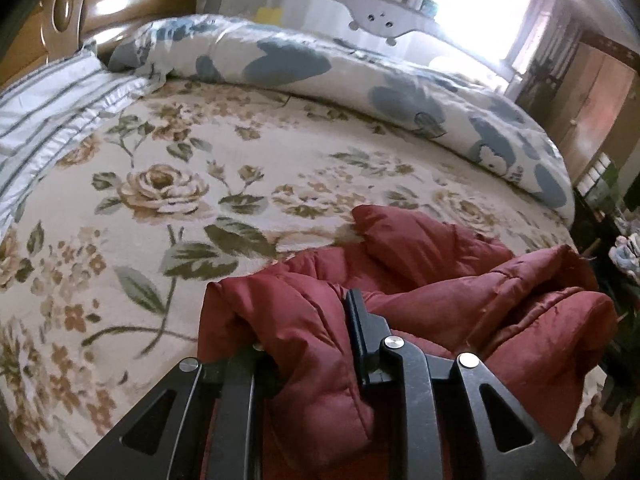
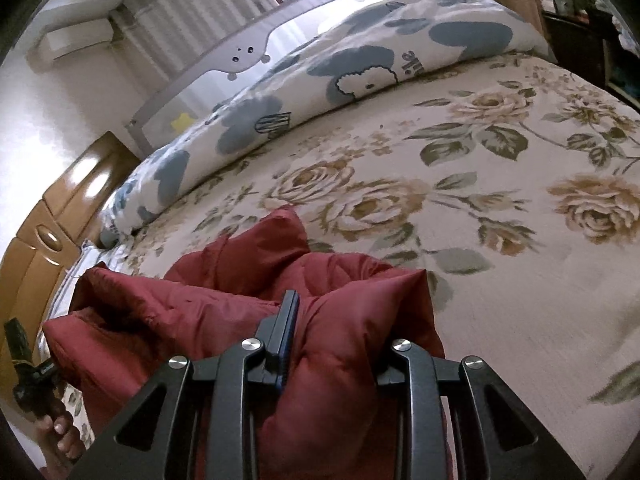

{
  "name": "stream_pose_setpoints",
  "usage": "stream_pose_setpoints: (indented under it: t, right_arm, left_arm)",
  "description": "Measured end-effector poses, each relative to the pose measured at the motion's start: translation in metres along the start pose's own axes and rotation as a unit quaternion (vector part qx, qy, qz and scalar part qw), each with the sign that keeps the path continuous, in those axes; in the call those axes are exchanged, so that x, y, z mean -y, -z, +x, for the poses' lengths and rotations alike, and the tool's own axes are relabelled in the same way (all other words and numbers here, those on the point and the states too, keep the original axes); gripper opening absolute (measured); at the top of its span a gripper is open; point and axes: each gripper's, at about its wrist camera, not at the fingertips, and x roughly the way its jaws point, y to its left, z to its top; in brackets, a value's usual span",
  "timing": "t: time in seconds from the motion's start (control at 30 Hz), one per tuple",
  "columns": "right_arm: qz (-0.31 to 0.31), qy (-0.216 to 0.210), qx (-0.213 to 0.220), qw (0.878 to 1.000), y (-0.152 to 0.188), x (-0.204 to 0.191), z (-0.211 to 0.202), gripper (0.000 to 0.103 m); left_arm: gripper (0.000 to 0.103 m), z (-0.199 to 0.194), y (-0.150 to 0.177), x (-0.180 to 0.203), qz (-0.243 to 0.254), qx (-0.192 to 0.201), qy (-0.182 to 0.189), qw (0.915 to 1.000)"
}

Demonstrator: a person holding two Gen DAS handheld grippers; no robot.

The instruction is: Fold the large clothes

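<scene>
Jacket [image 1: 420, 288], red, on bed [image 1: 200, 160]; left hand-held gripper [image 1: 308, 344] & right hand-held gripper [image 2: 340, 340] both clamped on it.

One red padded jacket [image 1: 420, 280], lower centre. One floral bedspread [image 1: 240, 168] across the middle. One blue-patterned rolled duvet [image 1: 360, 76] along the upper frame. One striped pillow [image 1: 52, 100], upper left. Two black grippers: the left gripper [image 1: 308, 344] and the right gripper [image 2: 344, 344], each at a bottom edge.
</scene>
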Motion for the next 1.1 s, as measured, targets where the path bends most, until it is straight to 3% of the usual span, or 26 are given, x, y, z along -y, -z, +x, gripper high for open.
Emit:
stream_pose_setpoints:
  t: [0.27, 0.57, 0.67, 0.77, 0.83, 0.87, 0.97, 1.1]
  right_arm:
    - [-0.005, 0.035, -0.008, 0.999, -0.013, 0.0, 0.036, 0.026]
    - [0.029, 0.039, -0.029, 0.998, -0.016, 0.015, 0.067, 0.026]
    - [0.025, 0.043, -0.032, 0.998, -0.016, 0.014, 0.071, 0.026]
    - [0.025, 0.046, -0.034, 0.998, -0.016, 0.013, 0.075, 0.026]
    - [0.027, 0.048, -0.034, 0.998, -0.016, 0.014, 0.077, 0.026]
    - [0.027, 0.05, -0.034, 0.998, -0.016, 0.014, 0.078, 0.026]
    - [0.03, 0.052, -0.035, 0.998, -0.018, 0.014, 0.081, 0.026]
    - [0.028, 0.053, -0.037, 0.997, -0.02, 0.011, 0.084, 0.029]
  left_arm:
    - [0.022, 0.055, -0.017, 0.001, -0.005, -0.02, -0.015, 0.9997]
    - [0.024, 0.089, -0.026, -0.007, -0.029, -0.043, -0.006, 0.9986]
    - [0.027, 0.078, -0.024, -0.011, -0.039, -0.04, 0.003, 0.9984]
    - [0.04, 0.049, -0.016, -0.014, -0.044, -0.023, 0.013, 0.9987]
    - [0.067, 0.022, -0.006, -0.014, -0.041, 0.002, 0.006, 0.9991]
    - [0.071, 0.006, 0.0, -0.014, -0.04, 0.02, 0.003, 0.999]
    - [0.071, -0.024, 0.02, -0.008, -0.027, 0.035, 0.031, 0.9986]
    - [0.071, -0.03, 0.048, 0.02, 0.03, 0.01, 0.051, 0.9982]
